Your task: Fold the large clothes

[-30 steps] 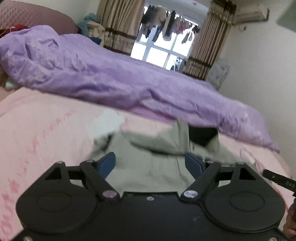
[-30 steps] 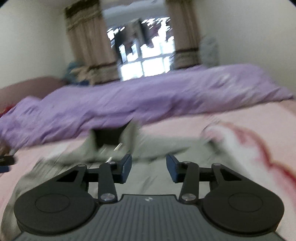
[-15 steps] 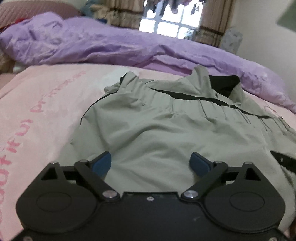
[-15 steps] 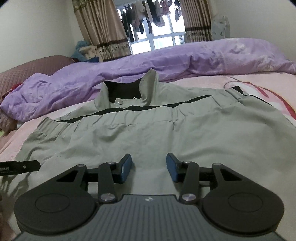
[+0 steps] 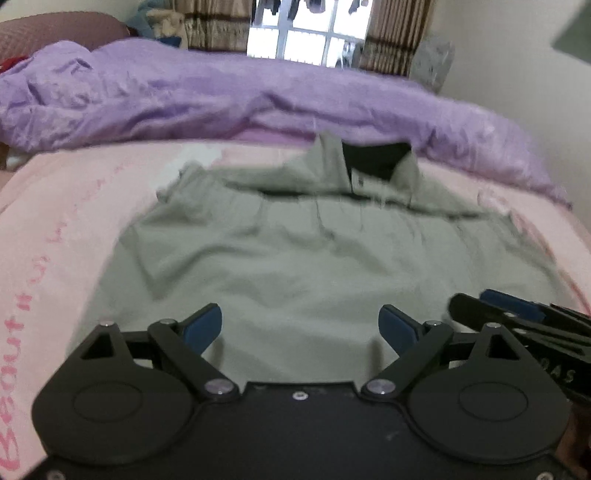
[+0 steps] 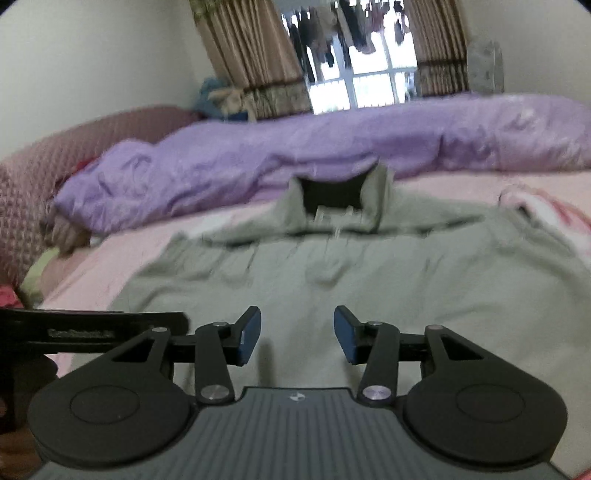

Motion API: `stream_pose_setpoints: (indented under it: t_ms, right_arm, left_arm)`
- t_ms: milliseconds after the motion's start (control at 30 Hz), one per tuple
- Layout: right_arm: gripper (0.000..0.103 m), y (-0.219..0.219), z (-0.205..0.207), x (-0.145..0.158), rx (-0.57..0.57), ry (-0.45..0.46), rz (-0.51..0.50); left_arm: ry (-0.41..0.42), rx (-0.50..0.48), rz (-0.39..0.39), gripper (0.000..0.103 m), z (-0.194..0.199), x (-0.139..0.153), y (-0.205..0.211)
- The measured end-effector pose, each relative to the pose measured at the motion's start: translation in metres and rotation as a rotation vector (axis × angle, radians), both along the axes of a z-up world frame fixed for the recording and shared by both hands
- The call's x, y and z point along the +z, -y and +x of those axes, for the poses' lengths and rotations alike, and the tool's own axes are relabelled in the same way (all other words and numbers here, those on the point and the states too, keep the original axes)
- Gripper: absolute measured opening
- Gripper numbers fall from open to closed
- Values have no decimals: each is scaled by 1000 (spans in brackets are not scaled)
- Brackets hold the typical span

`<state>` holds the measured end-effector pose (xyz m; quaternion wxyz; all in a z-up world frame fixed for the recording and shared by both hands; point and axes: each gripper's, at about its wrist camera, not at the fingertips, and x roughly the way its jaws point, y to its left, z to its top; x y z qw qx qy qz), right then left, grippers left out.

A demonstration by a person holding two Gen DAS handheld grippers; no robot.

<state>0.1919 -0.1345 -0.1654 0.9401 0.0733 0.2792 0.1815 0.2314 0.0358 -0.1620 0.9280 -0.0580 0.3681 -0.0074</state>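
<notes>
A grey-green jacket lies spread flat on a bed, collar standing up at the far end with its black lining showing, hem nearest the cameras. Under it is a pink bedsheet with pink lettering along its left side. Beyond the collar, a rumpled purple duvet runs across the bed. Both views are somewhat blurred. The left tongs hover over the near part of the jacket, blue pads spread wide, nothing between them. The right tongs hover just beside them over the same near edge, blue pads about half apart and gripping nothing. Behind the bed are a window with brown curtains and clothes hanging on a line.
</notes>
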Motion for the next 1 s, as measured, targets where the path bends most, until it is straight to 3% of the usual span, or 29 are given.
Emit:
stream_pose_setpoints:
  t_ms: [67, 200, 500, 667, 767, 900, 1000]
  right_arm:
    - [53, -3, 2, -14, -2, -43, 11]
    - [54, 0, 3, -36, -5, -52, 45]
    - [51, 4, 6, -27, 26, -57, 9]
    - [57, 73, -3, 2, -175, -49, 117]
    - [71, 126, -31, 11, -251, -47, 201]
    - [73, 183, -69, 0, -449, -87, 207]
    - [73, 212, -91, -13, -515, -144, 255]
  left_arm:
    - [-65, 13, 17, 94, 5, -15, 3]
    - [-57, 9, 91, 95, 3, -25, 12]
    - [-69, 19, 103, 98, 2, -24, 12]
    - [-91, 40, 72, 98, -12, -14, -7]
    - [-76, 72, 59, 98, -22, -6, -25]
    - [-57, 86, 91, 98, -26, 2, -38]
    - [-62, 85, 128, 98, -26, 5, -41]
